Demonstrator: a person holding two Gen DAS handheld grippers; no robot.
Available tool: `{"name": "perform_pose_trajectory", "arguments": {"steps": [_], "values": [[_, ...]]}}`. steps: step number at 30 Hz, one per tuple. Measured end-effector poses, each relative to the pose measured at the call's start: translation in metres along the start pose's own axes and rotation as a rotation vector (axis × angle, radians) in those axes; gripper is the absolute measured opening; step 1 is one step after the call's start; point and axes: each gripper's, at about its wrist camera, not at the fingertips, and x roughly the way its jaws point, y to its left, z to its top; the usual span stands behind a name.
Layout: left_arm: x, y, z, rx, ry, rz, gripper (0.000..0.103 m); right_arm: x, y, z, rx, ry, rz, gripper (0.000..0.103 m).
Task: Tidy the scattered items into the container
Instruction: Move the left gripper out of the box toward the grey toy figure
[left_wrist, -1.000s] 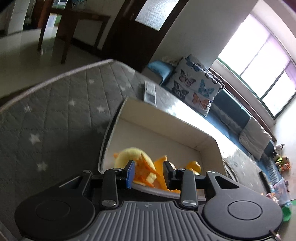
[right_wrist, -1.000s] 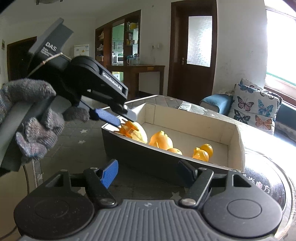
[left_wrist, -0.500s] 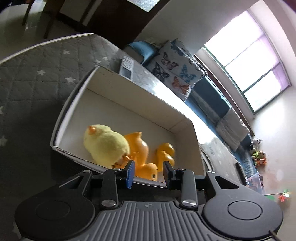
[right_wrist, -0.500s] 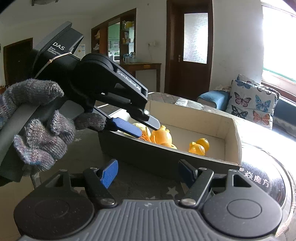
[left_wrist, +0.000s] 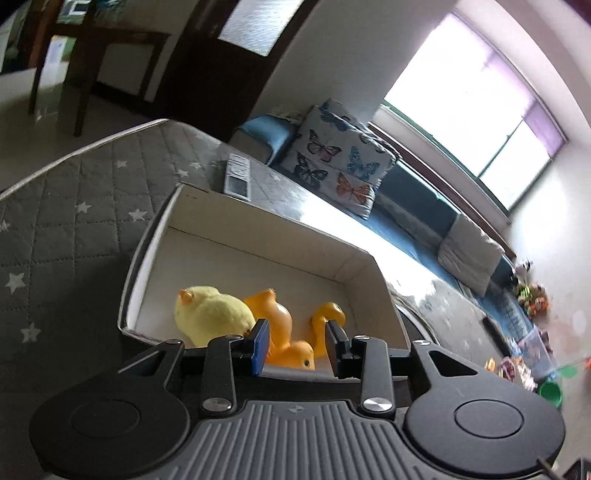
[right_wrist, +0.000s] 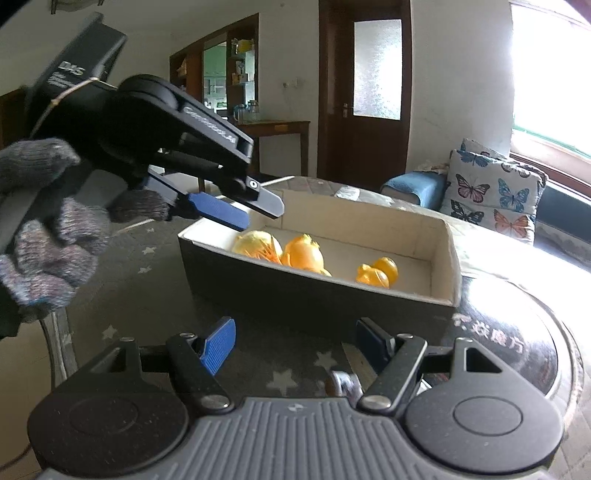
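A shallow cardboard box (left_wrist: 258, 225) (right_wrist: 332, 291) with white inner walls sits on the grey star-quilted table. Inside it lie a yellow plush chick (left_wrist: 212, 315) (right_wrist: 255, 242) and orange rubber ducks (left_wrist: 280, 325) (right_wrist: 304, 254), with one more duck (right_wrist: 376, 275) toward the right end. My left gripper (left_wrist: 295, 343) (right_wrist: 255, 212) is open and empty, held above the box's near-left corner. My right gripper (right_wrist: 295, 341) is open and empty, low over the table in front of the box.
A white remote (left_wrist: 238, 177) lies on the table behind the box. A butterfly cushion (left_wrist: 332, 166) (right_wrist: 491, 192) and blue sofa stand beyond. Toys lie on the floor at the far right (left_wrist: 532, 295). A dark door and wooden table stand at the back.
The left gripper let go of the plush chick, which now lies in the box, and pulled up and back from the box. The right gripper stayed open and shifted slightly.
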Motion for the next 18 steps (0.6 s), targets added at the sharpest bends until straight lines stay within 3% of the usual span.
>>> {"name": "perform_pose_trajectory", "arguments": {"steps": [10, 18], "values": [[0.003, -0.032, -0.034, 0.113, 0.044, -0.063, 0.036, -0.02, -0.011, -0.024, 0.037, 0.036, -0.058, 0.078], [0.022, -0.049, -0.055, 0.126, 0.13, -0.086, 0.036, -0.027, -0.012, -0.041, 0.069, 0.062, -0.072, 0.078]]}}
